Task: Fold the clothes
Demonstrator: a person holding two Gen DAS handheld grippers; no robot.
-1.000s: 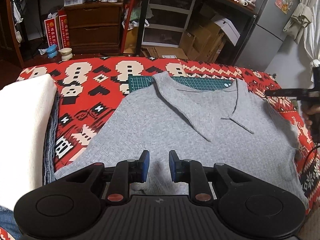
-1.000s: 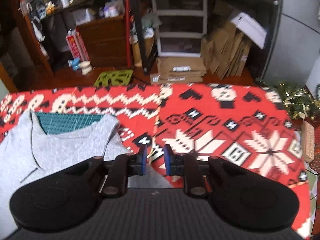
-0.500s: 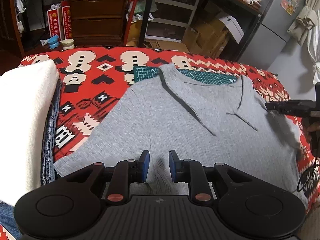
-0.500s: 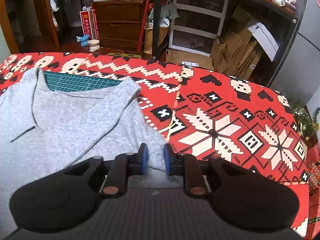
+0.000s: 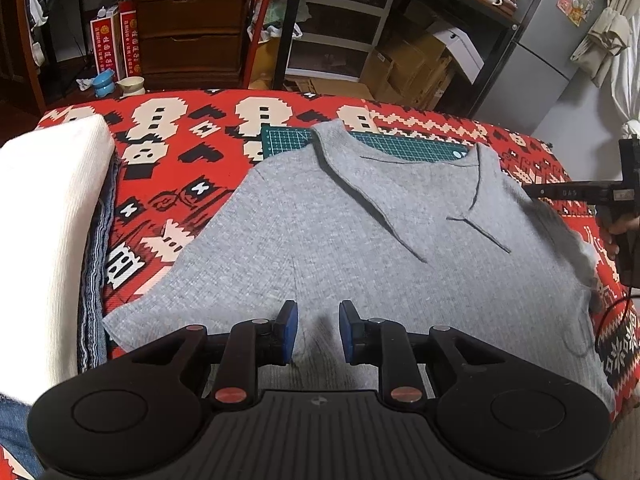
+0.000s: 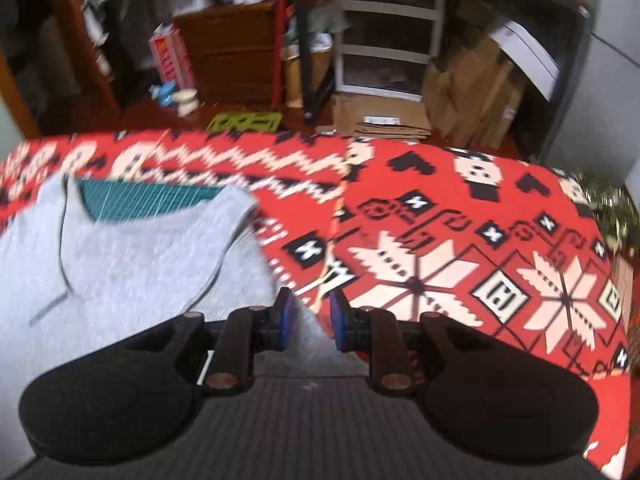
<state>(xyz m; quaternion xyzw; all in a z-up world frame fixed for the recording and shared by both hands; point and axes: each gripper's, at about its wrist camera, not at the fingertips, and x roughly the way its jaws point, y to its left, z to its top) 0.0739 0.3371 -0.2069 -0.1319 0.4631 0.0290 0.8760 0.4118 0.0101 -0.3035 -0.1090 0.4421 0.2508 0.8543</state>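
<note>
A grey V-neck sweater (image 5: 360,248) lies flat, front up, on a red patterned blanket (image 5: 168,184). Its collar rests on a green cutting mat (image 5: 404,148). My left gripper (image 5: 314,334) hovers open over the sweater's lower middle, nothing between its blue pads. At the right edge of this view my right gripper (image 5: 536,192) reaches over the sweater's shoulder. The right wrist view is blurred: the right gripper (image 6: 308,320) is open above the sweater's (image 6: 120,260) right edge, where it meets the blanket (image 6: 440,220).
A stack of folded clothes, white on top (image 5: 44,240) and blue beneath (image 5: 94,280), sits at the blanket's left end. A hand (image 5: 620,226) holds the right gripper. Beyond the far edge stand drawers (image 5: 192,32), shelves and cardboard boxes (image 6: 468,92).
The right gripper swung left over the sweater, then back right toward its edge, and is in motion now. The left gripper has stayed over the lower middle, both staying open.
</note>
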